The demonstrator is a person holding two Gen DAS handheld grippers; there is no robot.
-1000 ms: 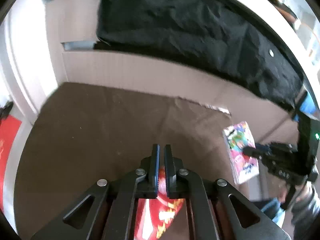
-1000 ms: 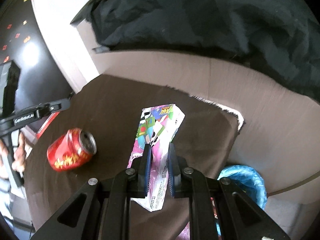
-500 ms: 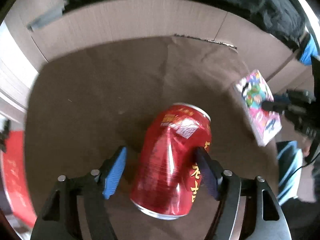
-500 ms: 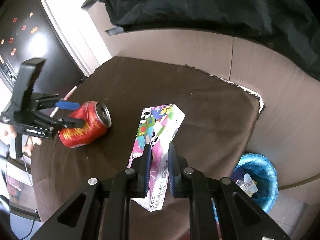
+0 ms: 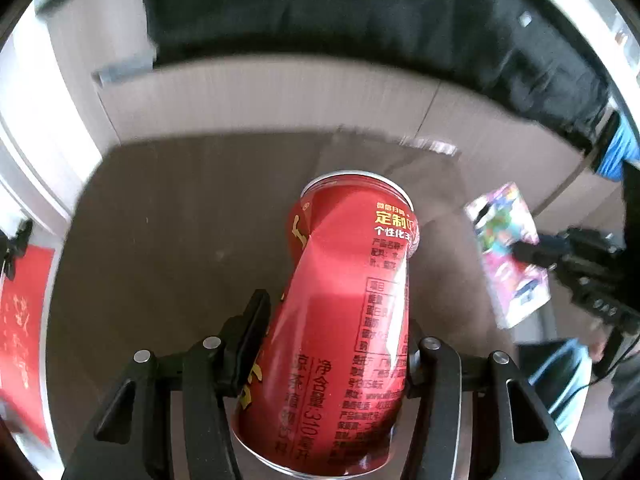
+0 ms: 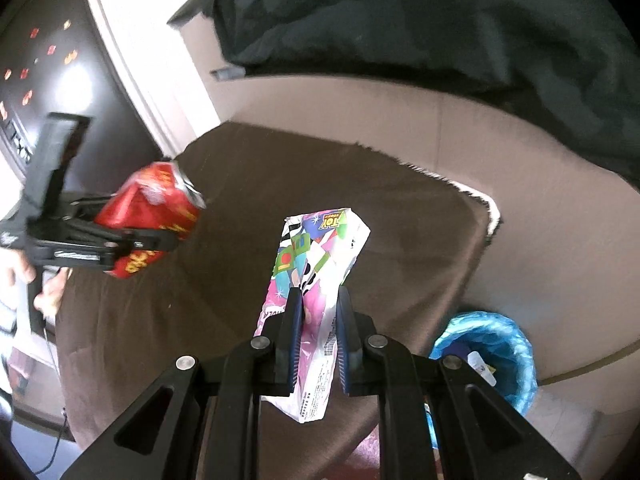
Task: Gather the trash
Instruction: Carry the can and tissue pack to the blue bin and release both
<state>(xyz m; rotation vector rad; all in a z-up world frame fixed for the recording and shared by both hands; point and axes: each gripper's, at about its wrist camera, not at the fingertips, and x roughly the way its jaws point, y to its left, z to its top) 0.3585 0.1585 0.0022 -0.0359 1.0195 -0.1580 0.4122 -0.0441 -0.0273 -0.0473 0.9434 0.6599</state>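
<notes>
My left gripper (image 5: 334, 320) is shut on a dented red drink can (image 5: 344, 320) and holds it above the brown table (image 5: 180, 240). The can also shows in the right wrist view (image 6: 152, 216), held in the left gripper (image 6: 160, 236) at the left. My right gripper (image 6: 318, 308) is shut on a pink and white snack wrapper (image 6: 320, 256), held above the table (image 6: 200, 300). The wrapper also shows in the left wrist view (image 5: 508, 248), far right. A bin with a blue liner (image 6: 496, 352) stands low on the right, beside the table.
A beige sofa (image 6: 400, 120) runs behind the table with a black cloth (image 6: 400, 20) draped over it. A white wall edge (image 6: 132, 60) and a dark panel (image 6: 40, 60) are at the left. A red sheet (image 5: 24, 340) lies left of the table.
My left gripper opened around the red can, then shut on it and lifted it off the table. My right gripper kept its hold on the wrapper.
</notes>
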